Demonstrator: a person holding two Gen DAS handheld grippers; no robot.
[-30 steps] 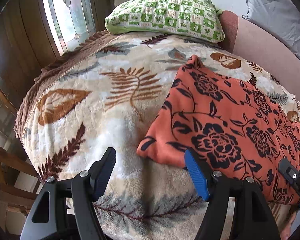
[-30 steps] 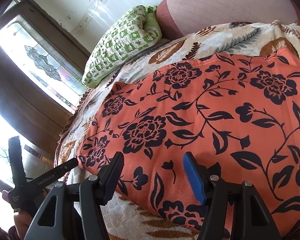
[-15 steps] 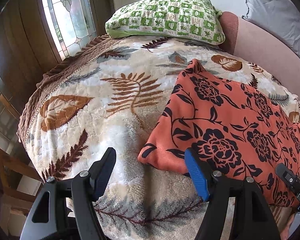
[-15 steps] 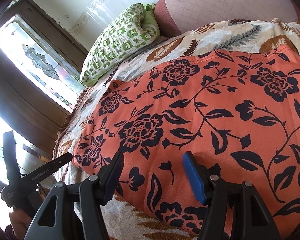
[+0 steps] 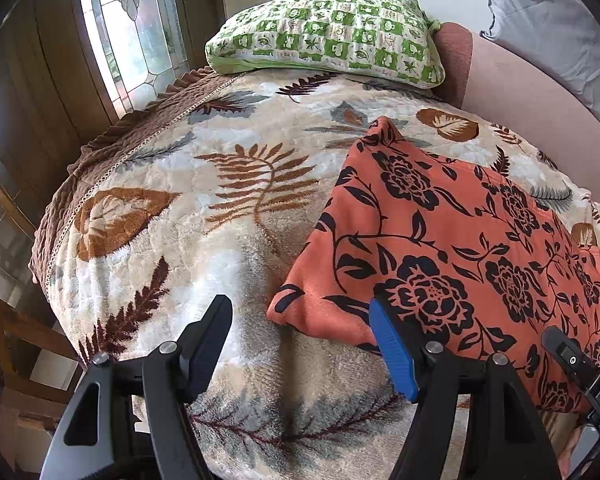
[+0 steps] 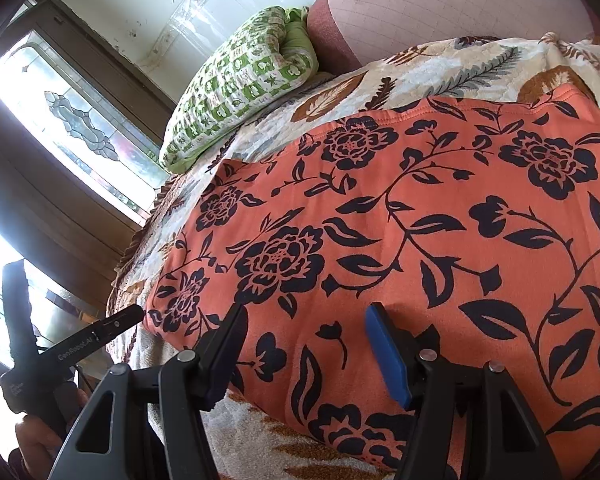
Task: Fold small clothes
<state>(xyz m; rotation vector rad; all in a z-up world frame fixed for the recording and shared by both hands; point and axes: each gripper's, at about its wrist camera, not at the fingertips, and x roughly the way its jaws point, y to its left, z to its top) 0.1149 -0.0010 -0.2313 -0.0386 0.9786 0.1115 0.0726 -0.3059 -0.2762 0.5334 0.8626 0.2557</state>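
Observation:
An orange cloth with black flowers (image 5: 440, 240) lies flat on a leaf-patterned blanket (image 5: 180, 220). In the left wrist view my left gripper (image 5: 298, 316) stands open over the blanket, with the cloth's near left corner showing between its fingers, untouched. The right wrist view has my right gripper (image 6: 304, 316) open just above the cloth (image 6: 420, 220) near its front edge, with nothing pinched. The left gripper (image 6: 72, 348) also shows at that view's lower left, held by a hand (image 6: 32, 440). Part of the right gripper's body (image 5: 580, 368) shows at the left view's lower right.
A green checked pillow (image 5: 328, 32) rests at the far end of the blanket against a pink padded back (image 5: 520, 112). A grey cushion (image 5: 560, 20) sits above that. A leaded window (image 5: 132, 20) and a wooden chair (image 5: 12, 340) stand left of the blanket's brown edge.

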